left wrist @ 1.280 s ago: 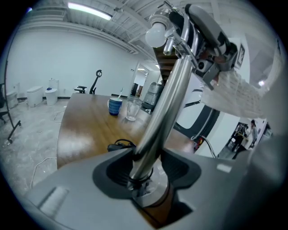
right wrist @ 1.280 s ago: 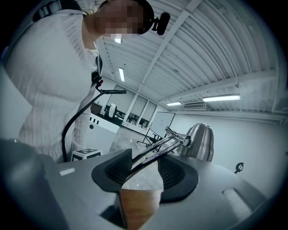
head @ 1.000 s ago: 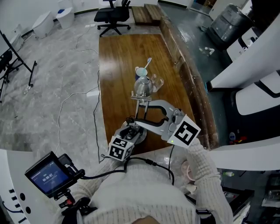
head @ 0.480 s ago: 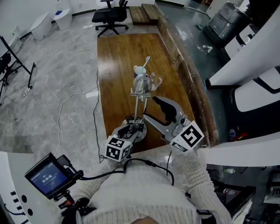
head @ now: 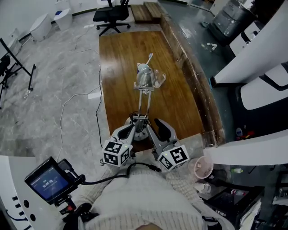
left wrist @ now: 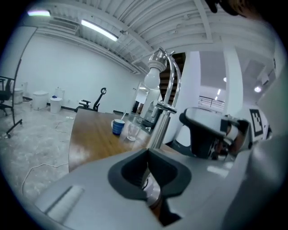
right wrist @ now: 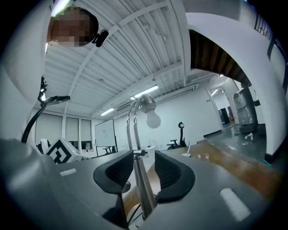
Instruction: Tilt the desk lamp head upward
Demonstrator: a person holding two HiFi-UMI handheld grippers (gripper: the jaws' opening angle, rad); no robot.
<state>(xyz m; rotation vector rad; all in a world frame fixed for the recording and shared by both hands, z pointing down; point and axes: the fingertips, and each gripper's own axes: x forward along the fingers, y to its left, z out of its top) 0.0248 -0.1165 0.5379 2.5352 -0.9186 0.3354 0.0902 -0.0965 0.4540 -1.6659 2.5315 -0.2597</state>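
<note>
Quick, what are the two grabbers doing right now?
Left gripper: closed; whether it pinches the lamp cannot be told.
Right gripper: open, jaws just been closing around the lamp pole, not squeezing it.

Left tongs [left wrist: 147, 155] are pressed together; right tongs [right wrist: 144, 165], just closing, stand apart astride the lamp stem [right wrist: 141, 184].

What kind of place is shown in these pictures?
Probably an open office or studio: a long wooden table, a black office chair on a pale stone-look floor, and a whiteboard at the far wall.
</note>
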